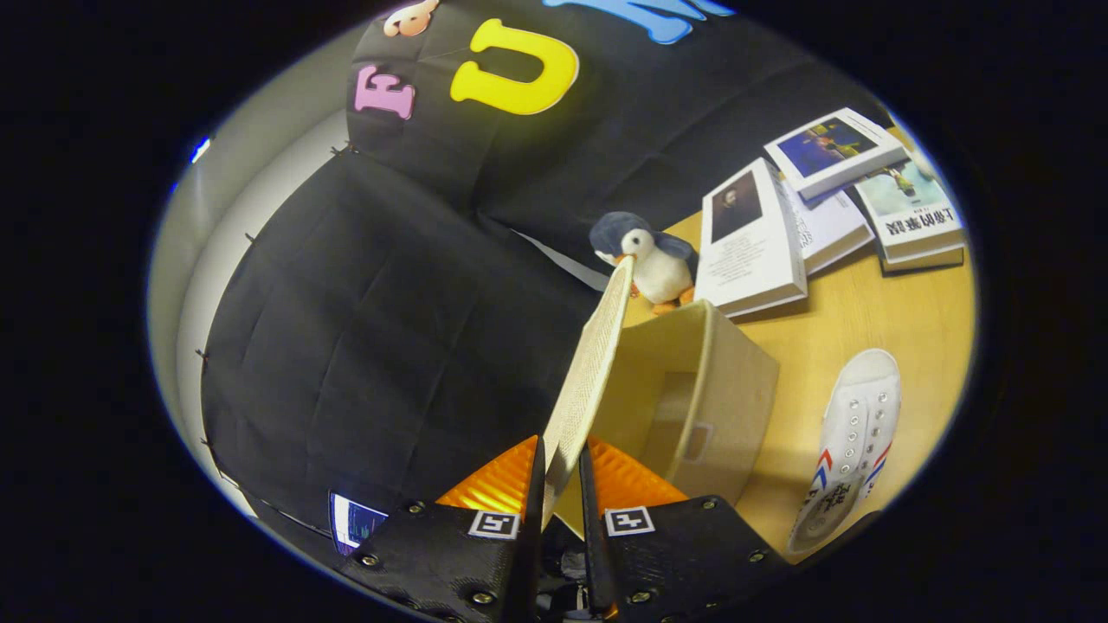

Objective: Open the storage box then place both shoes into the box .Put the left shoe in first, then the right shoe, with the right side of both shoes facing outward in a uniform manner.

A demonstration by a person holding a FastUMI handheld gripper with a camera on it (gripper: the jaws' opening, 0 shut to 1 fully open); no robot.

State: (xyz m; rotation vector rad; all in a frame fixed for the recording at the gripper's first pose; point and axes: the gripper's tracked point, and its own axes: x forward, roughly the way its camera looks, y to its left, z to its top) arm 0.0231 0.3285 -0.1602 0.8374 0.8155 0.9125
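Lid (593,372) pinched in your claw (561,484), swung up off the box (723,394); white shoe (853,437) beside it on worktop (900,320), unpacked.

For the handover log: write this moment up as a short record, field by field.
hand-held gripper: fingers closed on the edge of the lid
lid: woven panel, held up on edge, rising from between the fingers
storage box: beige, open, inside looks empty, just beyond the fingers
shoe: one white sneaker on the table beside the box, not yet packed
table: wooden top
penguin toy: standing behind the box
books: several lying beyond the box
task stage: box being opened, no shoe in it
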